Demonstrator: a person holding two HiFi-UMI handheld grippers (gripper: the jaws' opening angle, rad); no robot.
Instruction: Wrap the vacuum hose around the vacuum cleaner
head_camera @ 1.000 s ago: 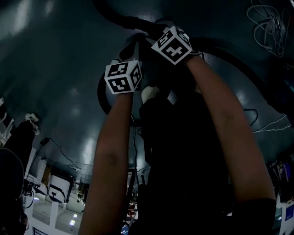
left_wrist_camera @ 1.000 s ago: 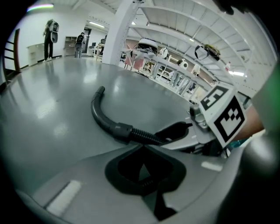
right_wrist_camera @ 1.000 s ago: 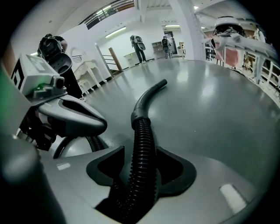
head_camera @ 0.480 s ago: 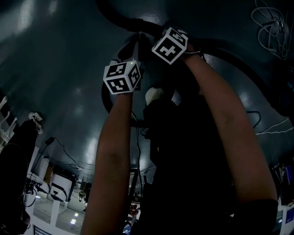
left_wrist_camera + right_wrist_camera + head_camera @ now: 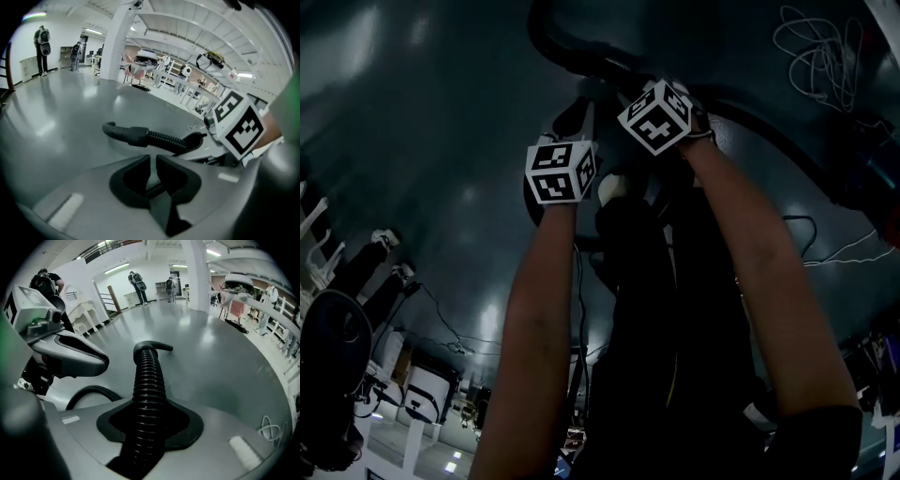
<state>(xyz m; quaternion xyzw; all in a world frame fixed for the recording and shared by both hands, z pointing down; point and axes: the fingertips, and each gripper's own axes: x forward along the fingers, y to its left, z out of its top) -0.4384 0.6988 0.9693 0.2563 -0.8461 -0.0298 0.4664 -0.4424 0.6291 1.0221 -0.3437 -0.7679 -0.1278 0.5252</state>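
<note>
Two grippers raised, right gripper [image 5: 149, 412] jaws just closing, clamped on ribbed black vacuum hose [image 5: 146, 373], hose end stretching ahead over grey floor [image 5: 225, 362], left gripper [image 5: 153, 161] jaws nearly together, empty

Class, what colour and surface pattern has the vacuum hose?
The vacuum hose is black with ribbed rings, clearest in the right gripper view.

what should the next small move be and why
Probably draw the hose in a little further with the right gripper: its jaws have just been closing on the ribbed section, and the curved end sticks out well beyond them, unwrapped.
</note>
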